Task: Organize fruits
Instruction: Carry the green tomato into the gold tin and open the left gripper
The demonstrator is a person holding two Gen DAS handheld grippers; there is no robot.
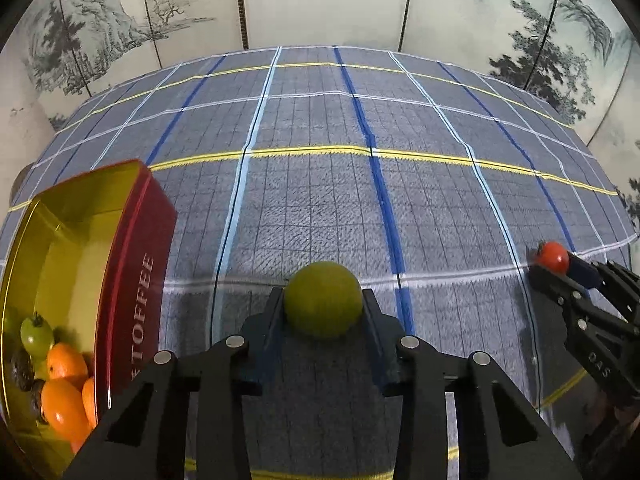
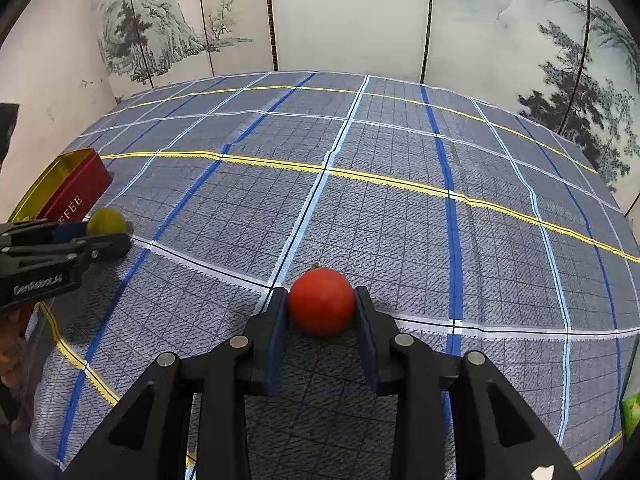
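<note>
A round green fruit rests on the checked tablecloth, and my left gripper is shut on it, a blue pad pressing each side. From the right wrist view the same fruit shows in the left gripper, just in front of the tin. My right gripper is shut on a red tomato that sits on the cloth. In the left wrist view that tomato is at the far right, in the right gripper. A red toffee tin, gold inside, holds several orange, green and dark fruits.
The blue checked tablecloth covers the whole table, with a painted folding screen behind it. The tin stands at the table's left edge. Something green shows at the right edge. A hand holds the left gripper.
</note>
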